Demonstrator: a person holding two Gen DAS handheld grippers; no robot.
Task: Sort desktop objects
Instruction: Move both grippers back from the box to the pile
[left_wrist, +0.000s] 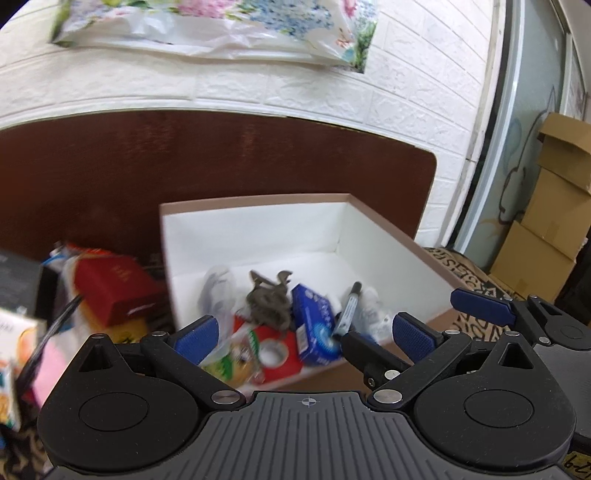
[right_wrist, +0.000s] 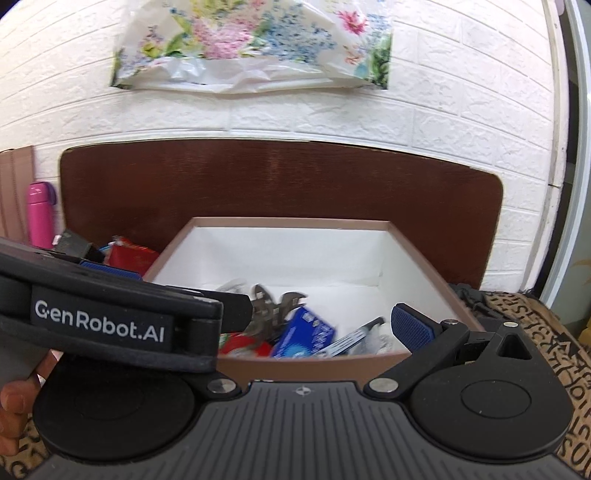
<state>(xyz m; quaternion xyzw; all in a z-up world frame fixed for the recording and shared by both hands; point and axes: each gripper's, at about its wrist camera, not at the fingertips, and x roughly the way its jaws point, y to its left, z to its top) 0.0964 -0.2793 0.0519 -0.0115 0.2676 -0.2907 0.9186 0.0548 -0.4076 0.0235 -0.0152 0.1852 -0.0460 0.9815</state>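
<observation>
Box (left_wrist: 384, 243), centre frame: already holds a wrench (left_wrist: 267, 299), blue packet (left_wrist: 314, 325), marker (left_wrist: 349, 306) and red tape pack (left_wrist: 273, 350). Judged partly sorted.

Left to sort, lower left: red carton (left_wrist: 118, 291) and mixed packets beside the box.

My left gripper (left_wrist: 314, 332): jaws apart, empty. My right gripper (right_wrist: 325, 325): jaws apart, empty; the left one crosses its view and blocks its reach to the pile.

Home bedroom: wooden headboard (right_wrist: 280, 184), brick-pattern wallpaper (right_wrist: 424, 122).

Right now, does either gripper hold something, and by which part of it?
Nothing is held. The left gripper is open over the box, with no object between its fingers. The right gripper also looks open and empty.
</observation>
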